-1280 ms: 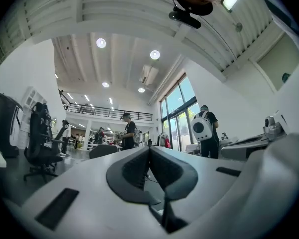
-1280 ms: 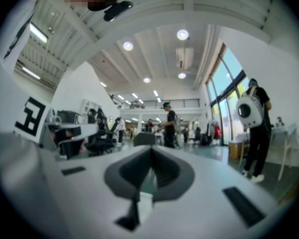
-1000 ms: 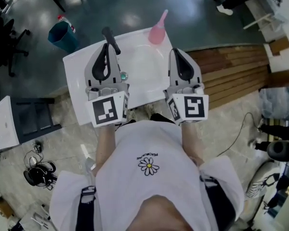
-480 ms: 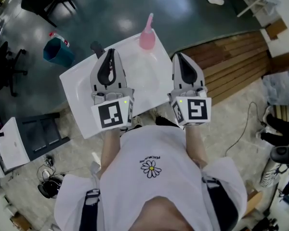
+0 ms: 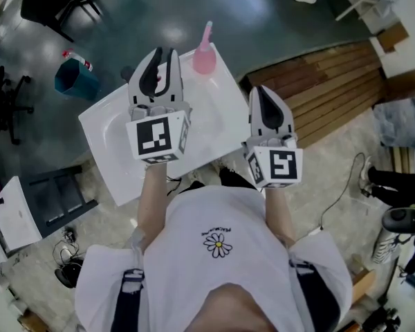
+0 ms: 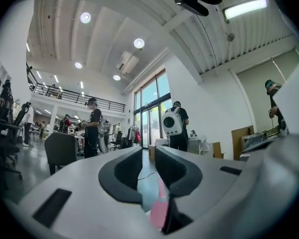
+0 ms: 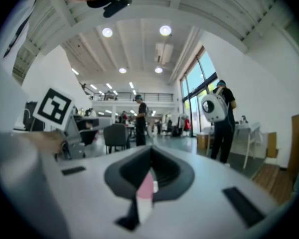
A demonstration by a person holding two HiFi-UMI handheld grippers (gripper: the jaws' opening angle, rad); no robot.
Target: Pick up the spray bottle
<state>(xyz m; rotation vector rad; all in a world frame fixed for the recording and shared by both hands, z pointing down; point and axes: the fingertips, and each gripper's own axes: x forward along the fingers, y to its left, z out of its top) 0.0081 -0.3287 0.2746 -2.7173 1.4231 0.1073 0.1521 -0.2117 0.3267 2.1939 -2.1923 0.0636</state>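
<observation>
Nearest, your white T-shirt [image 5: 218, 254] carries a daisy print; the lettering above the flower is too small to read. Your right gripper [image 5: 258, 90] sits at the right edge of a white table [image 5: 114, 140], jaws together at the tips. Your left gripper [image 5: 164, 52] reaches to the table's far edge; its jaws stand slightly apart, have just been opening, and grip nothing (a blurred sliver of pink shows through the gap in the left gripper view). The pink spray bottle [image 5: 203, 55] stands upright at that far edge, just right of the left gripper's tips. Beyond lie dark glossy floor [image 5: 263, 12], a blue bin [image 5: 76, 81] and wooden boards [image 5: 325, 81]; people [image 6: 175, 128] stand by tall windows [image 6: 150, 108].
</observation>
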